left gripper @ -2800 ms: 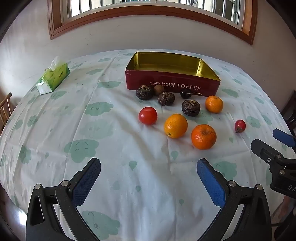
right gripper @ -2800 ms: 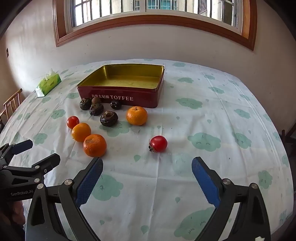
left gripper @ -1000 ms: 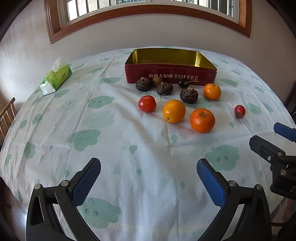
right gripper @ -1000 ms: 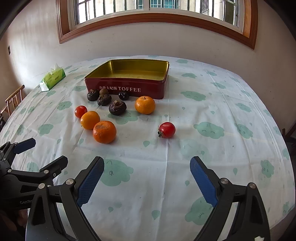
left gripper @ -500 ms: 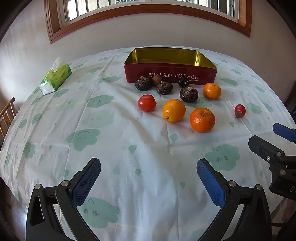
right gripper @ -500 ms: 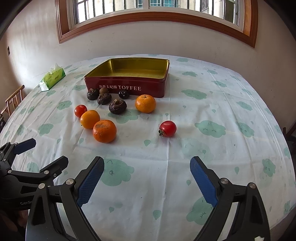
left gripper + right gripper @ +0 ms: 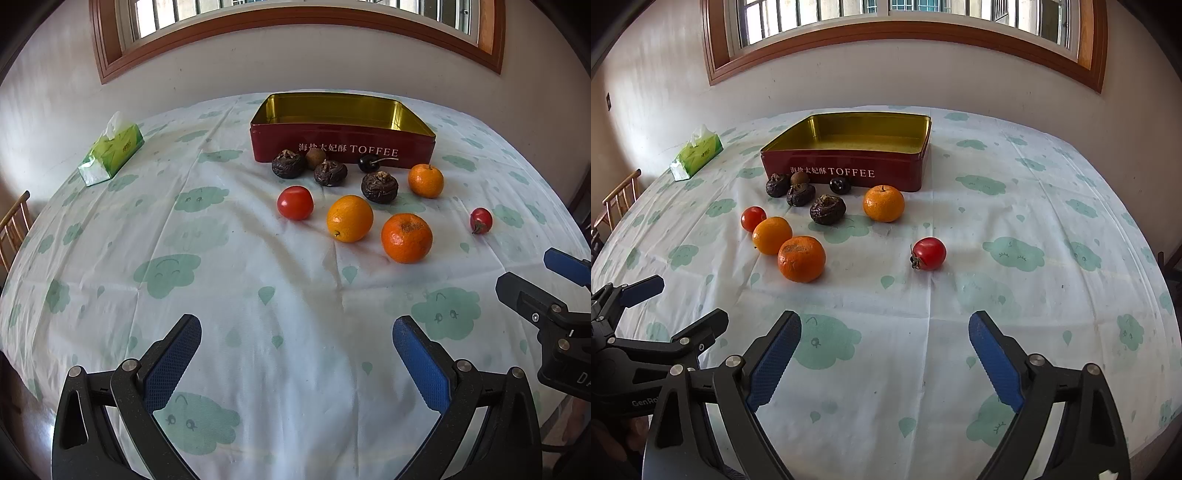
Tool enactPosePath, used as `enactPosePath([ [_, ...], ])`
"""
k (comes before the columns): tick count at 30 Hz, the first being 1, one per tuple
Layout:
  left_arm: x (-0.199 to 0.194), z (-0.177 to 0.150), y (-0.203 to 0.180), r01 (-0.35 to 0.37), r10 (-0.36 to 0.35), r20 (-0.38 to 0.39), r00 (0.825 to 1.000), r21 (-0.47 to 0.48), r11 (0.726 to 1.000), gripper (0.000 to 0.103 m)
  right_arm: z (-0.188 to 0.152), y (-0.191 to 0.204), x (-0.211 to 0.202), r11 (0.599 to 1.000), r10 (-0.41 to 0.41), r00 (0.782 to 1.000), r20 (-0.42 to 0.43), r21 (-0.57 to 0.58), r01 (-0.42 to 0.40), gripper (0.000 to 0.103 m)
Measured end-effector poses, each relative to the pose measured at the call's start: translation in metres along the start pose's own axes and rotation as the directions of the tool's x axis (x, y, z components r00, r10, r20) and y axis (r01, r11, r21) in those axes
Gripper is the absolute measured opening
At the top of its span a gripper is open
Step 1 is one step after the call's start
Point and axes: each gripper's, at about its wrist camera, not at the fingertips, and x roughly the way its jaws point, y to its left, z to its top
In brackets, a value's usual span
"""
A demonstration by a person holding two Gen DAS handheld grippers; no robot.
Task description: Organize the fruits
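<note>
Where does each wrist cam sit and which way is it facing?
Left wrist view: on the left gripper, low over the cloud-print tablecloth, facing the red TOFFEE tin and window; its own blue-padded fingers spread open, right gripper at the right edge.
Right wrist view: on the right gripper, same heading, fingers open; left gripper at the left edge.
Shared: tin, scattered fruit, green tissue pack.
</note>
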Motion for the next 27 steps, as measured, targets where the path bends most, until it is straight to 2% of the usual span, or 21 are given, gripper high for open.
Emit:
enactPosePath([
  [19, 0.0006, -0.0002, 0.0014, 0.004, -0.004, 0.000, 1.000, -0.002, 1.000, 0.103, -0.0010, 0.0008, 0.0005, 1.000, 0.004, 1.000, -0.001, 0.002, -0.004, 0.090],
  [23, 0.0007, 0.0000, 0.0016, 0.005, -0.005, -0.001, 1.000, -0.002, 1.000, 0.103, -0.0014, 0.0005, 0.0012, 1.000, 0.010, 1.000, -0.006, 0.003, -0.010, 0.083],
  [27, 0.0026, -0.0007, 0.0042, 0.005, -0.005, -0.001, 1.000, -0.007, 1.000, 0.103, -0.0034, -0.0005, 0.0033, 1.000, 0.011, 1.000, -0.013, 0.009, -0.010, 0.083],
])
